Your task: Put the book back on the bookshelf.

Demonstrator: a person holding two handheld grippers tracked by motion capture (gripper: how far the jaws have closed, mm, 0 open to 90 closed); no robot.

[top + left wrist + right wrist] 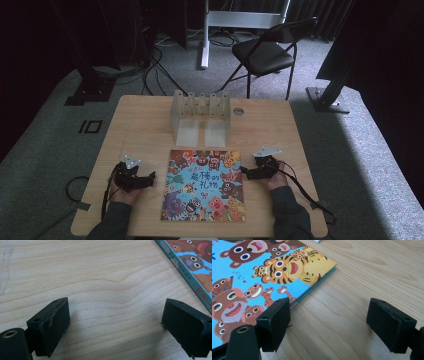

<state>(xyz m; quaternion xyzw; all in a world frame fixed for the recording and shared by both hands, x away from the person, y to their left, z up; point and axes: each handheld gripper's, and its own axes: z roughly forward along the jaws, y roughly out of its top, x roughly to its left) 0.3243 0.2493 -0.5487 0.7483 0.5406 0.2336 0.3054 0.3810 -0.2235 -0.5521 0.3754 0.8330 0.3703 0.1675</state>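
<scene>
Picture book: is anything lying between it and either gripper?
Nothing visible does. Bare wood separates the open left gripper from the picture book; the open right gripper is already at the book's edge, one jaw over the cover.

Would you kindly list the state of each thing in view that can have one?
picture book: closed, lying flat on the table, cover up.
left tool: open, nothing between its jaws, beside the book's left edge.
right tool: open, at the book's right edge; one jaw overlaps the cover in its own view, contact unclear.
clear rack: upright, slots empty.
folding chair: unfolded, unoccupied.
</scene>
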